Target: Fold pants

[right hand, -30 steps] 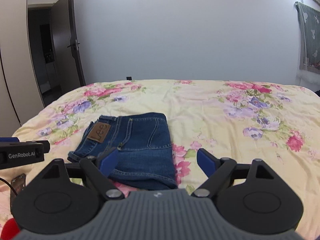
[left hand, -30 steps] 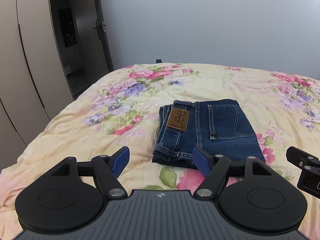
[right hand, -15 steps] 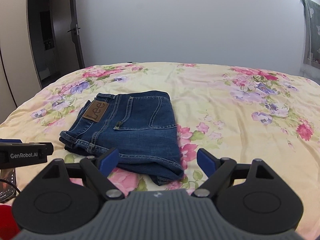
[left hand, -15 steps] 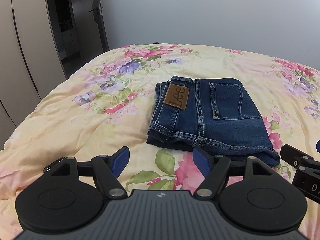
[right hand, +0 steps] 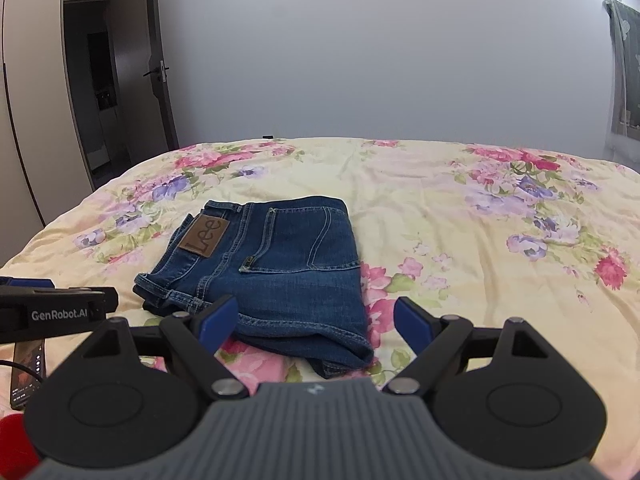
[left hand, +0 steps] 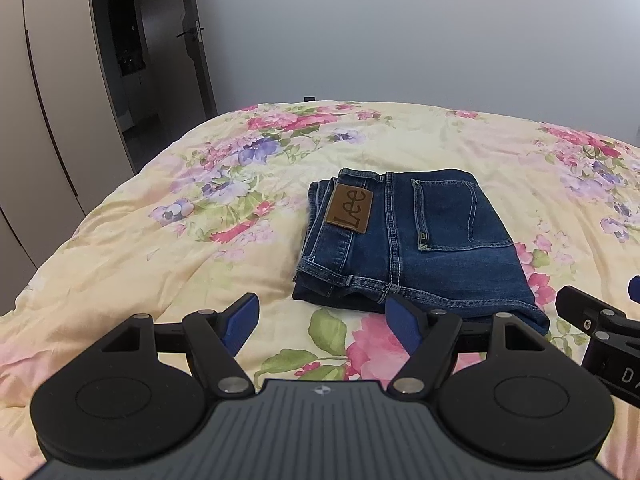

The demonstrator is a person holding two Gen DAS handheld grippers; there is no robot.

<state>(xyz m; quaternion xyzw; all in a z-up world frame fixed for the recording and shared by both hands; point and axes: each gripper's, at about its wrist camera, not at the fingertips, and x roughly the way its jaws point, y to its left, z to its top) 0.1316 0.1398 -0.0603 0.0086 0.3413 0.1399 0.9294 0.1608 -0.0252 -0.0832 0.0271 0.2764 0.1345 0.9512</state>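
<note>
We record the dark blue denim pants (left hand: 404, 248) lying folded into a compact rectangle on the bed with the yellow floral quilt (left hand: 168, 240), roughly mid-bed and toward its near edge. The brown leather brand patch (left hand: 350, 213) faces up on the left part of the bundle, with a stitched back pocket (left hand: 452, 212) to its right. The waistband edge runs along the near side of the bundle.

The left hand-held gripper (left hand: 322, 318) hovers above the quilt just near of the pants, its blue-padded fingers (left hand: 240, 320) spread wide apart and holding nothing. The right hand-held gripper (right hand: 316, 320) hovers likewise near the pants' near right corner, fingers (right hand: 414, 324) spread, empty. Neither touches the denim.

In the right wrist view we note a dark phone with cable (right hand: 26, 372) on the quilt at the near left. A dark open door (right hand: 158, 64) and pale wardrobe panels (left hand: 52, 80) stand at the far left, against a plain grey wall (right hand: 380, 48).
</note>
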